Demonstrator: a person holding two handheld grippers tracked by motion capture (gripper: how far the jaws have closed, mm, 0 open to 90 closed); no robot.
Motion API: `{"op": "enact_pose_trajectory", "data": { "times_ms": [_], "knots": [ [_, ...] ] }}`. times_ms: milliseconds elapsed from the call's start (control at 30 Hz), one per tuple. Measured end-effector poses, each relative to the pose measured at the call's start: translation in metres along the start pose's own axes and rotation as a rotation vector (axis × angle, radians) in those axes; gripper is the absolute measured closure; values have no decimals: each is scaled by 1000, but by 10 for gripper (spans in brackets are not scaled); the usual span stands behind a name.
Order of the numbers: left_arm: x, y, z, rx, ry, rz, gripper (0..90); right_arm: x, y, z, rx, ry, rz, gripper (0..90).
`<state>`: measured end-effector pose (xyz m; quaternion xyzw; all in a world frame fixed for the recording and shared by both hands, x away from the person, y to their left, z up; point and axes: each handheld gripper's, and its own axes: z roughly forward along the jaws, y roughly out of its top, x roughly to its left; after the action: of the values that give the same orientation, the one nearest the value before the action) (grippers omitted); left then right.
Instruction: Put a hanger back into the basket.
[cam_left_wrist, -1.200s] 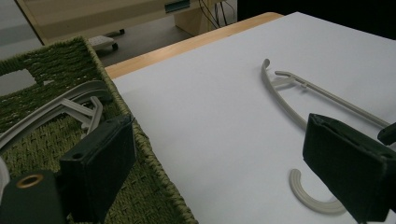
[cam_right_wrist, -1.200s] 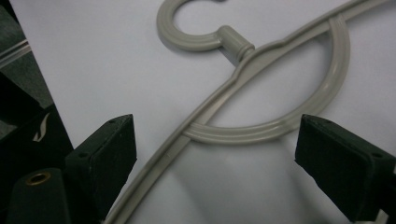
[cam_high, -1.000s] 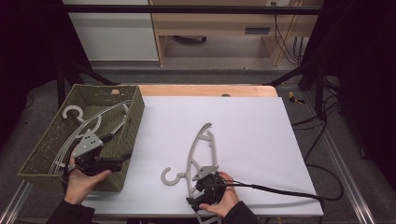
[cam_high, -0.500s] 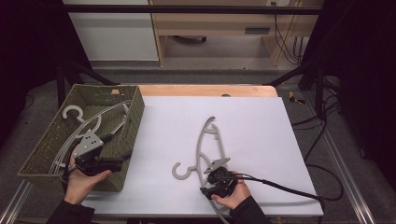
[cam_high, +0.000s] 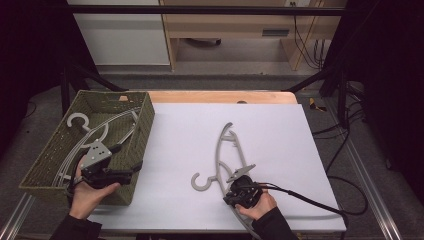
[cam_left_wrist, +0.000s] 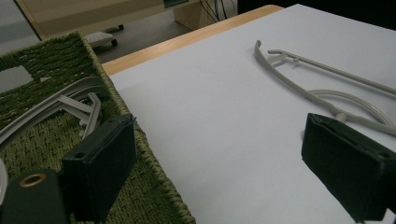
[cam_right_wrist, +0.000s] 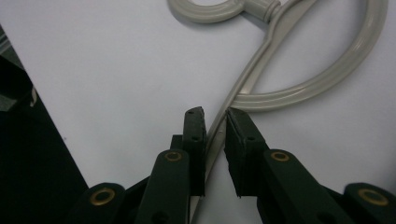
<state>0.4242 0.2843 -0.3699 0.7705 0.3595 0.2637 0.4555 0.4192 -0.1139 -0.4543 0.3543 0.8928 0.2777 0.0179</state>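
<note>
White desk (cam_high: 280, 125) under a dark room; grey hanger (cam_high: 227, 150) has slid right and toward you across the last second, dragged by your right tool (cam_high: 239, 191), which pinches its lower arm narrowly. Looks like repositioning, not yet binned. Your left tool (cam_high: 117, 172) sits wide apart at the green basket (cam_high: 142, 127) rim, unmoved.

Far beyond the right gripper (cam_high: 239, 186), a pale wooden shelf unit (cam_high: 225, 22) and white cabinet (cam_high: 120, 32) stand on grey floor (cam_high: 210, 80).
</note>
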Motion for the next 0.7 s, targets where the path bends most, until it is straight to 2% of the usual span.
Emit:
{"op": "enact_pose_trajectory", "data": {
  "times_ms": [67, 100, 133, 200, 233, 333, 467, 500, 533, 600, 700],
  "knots": [
    [0, 0, 0, 3, 0, 4, 98, -5, -2, -3, -4, -4, 12, 812],
    [0, 0, 0, 3, 0, 4, 98, -7, -3, -5, -17, 15, 36, 853],
    [0, 0, 0, 3, 0, 4, 98, -8, -3, -7, -28, 9, 41, 845],
    [-1, 0, 1, 0, -1, 1, 99, -9, -4, -7, -29, -55, 20, 754],
    [-1, 0, 1, 3, -1, 0, 99, -7, -4, -6, -32, -69, 43, 732],
    [-2, 0, 2, 9, -4, 6, 98, -7, -6, 2, -22, -109, 32, 666],
    [-3, 0, 3, 12, -4, 7, 99, -3, -7, 3, -36, -135, 54, 678],
    [-3, 0, 3, 15, -8, 7, 98, -2, -8, 3, -33, -141, 58, 720],
    [-3, 0, 3, 16, -8, 8, 99, 0, -8, 3, -39, -123, 78, 746],
    [-4, 0, 4, 16, -9, 10, 98, 0, -9, 3, -40, -133, 77, 752],
    [-4, 0, 4, 16, -9, 10, 98, 0, -8, 3, -41, -124, 93, 754]
  ]
}}
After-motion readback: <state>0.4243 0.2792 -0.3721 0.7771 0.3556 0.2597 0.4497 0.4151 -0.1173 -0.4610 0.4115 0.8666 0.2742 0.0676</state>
